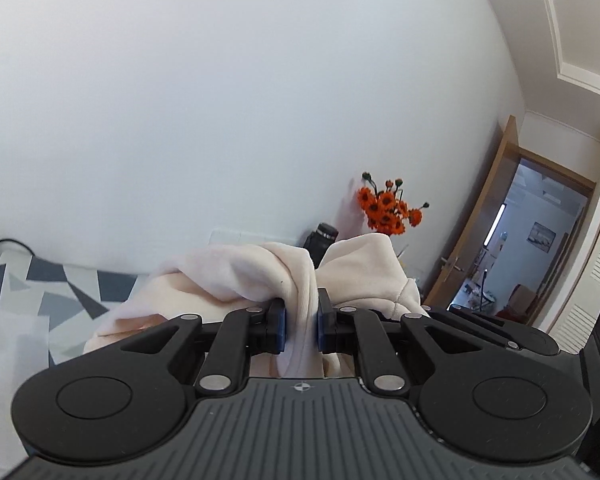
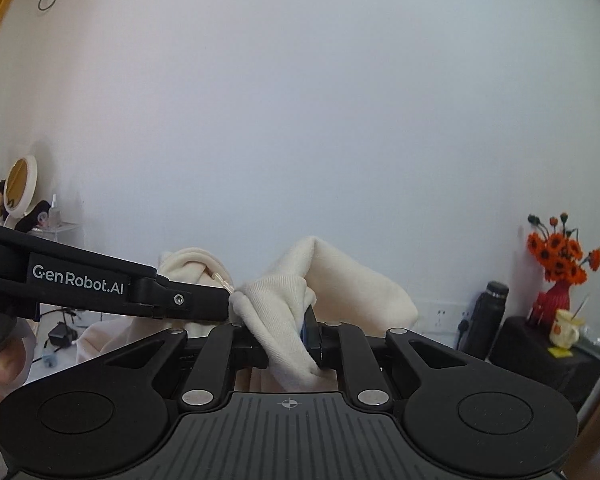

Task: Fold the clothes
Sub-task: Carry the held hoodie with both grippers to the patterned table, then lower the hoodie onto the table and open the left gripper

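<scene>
A cream knit garment [image 1: 236, 276] is held up in the air in front of a white wall. My left gripper [image 1: 301, 326] is shut on a bunched fold of it, the cloth pinched between the blue pads [image 1: 282, 328]. My right gripper [image 2: 288, 340] is shut on another fold of the same garment [image 2: 284, 304], which drapes over its left finger and hides it. The left gripper's body [image 2: 100, 284] reaches in from the left in the right wrist view, its tip touching the cloth close to my right gripper. The rest of the garment hangs below, out of sight.
An orange flower bouquet [image 1: 390, 210] in a red vase [image 2: 552, 300], a black bottle [image 2: 486, 320] and a mug [image 2: 566, 328] stand at the right by the wall. A grey patterned surface [image 1: 60, 288] lies at lower left. An open doorway [image 1: 532, 240] is at far right.
</scene>
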Action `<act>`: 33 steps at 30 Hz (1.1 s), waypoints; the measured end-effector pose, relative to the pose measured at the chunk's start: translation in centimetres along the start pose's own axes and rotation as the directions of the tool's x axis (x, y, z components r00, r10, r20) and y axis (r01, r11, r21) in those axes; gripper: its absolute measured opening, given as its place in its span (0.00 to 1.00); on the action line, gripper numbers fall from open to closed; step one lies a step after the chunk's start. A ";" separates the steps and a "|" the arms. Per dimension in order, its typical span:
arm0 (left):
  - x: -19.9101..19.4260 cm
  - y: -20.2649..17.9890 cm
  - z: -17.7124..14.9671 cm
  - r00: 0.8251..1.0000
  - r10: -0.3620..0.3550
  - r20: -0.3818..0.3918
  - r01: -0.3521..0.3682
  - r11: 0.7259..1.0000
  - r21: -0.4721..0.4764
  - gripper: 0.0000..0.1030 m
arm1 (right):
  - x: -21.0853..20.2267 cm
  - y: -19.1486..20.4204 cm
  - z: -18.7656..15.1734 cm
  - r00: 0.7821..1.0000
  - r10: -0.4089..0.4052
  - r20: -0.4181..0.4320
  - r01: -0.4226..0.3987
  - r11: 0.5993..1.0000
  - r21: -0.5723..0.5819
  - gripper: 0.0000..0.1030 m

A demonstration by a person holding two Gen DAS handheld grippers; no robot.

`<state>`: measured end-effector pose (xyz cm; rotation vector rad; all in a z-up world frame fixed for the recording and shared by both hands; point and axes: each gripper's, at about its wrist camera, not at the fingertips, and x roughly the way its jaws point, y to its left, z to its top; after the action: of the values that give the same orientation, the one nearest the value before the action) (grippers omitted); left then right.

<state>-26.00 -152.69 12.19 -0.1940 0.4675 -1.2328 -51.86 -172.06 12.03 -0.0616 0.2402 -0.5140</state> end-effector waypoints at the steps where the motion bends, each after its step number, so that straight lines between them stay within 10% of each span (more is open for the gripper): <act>1: 0.4 -0.1 0.6 1.000 0.000 0.018 0.000 1.000 0.003 0.14 | 0.5 -0.2 0.5 1.000 -0.008 0.019 0.008 1.000 -0.007 0.11; 5: 1.9 0.2 2.4 0.997 0.003 0.071 -0.005 1.000 0.030 0.14 | 2.7 -0.9 2.6 0.995 -0.037 0.095 0.040 0.999 -0.033 0.11; 11: 6.5 6.7 0.6 0.996 0.067 -0.065 -0.069 0.997 -0.033 0.14 | 6.4 -1.9 5.2 0.979 -0.081 0.189 0.082 0.997 0.002 0.11; 18: 11.7 14.3 -1.5 0.965 0.129 -0.226 -0.154 0.984 -0.094 0.14 | 15.6 -4.5 -1.1 0.984 -0.148 -0.095 0.152 0.988 0.035 0.12; 20: 13.3 16.7 -2.8 0.945 0.147 -0.292 -0.188 0.975 -0.117 0.14 | 18.3 -5.6 -4.9 0.963 -0.160 -0.218 0.175 0.983 0.052 0.12; 27: 17.0 20.7 -14.8 0.783 0.161 -0.601 -0.283 0.952 -0.113 0.19 | 23.8 -4.9 -16.8 0.834 -0.103 -0.541 0.188 0.977 0.103 0.12; 33: 16.7 21.5 -17.7 0.762 0.173 -0.624 -0.281 0.956 -0.079 0.23 | 24.3 -2.0 -23.0 0.745 -0.068 -0.664 0.187 0.976 0.109 0.12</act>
<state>-11.15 -159.34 -15.88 0.1335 1.1360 -0.9918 -37.86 -185.74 -15.23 0.2827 0.8959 -0.6821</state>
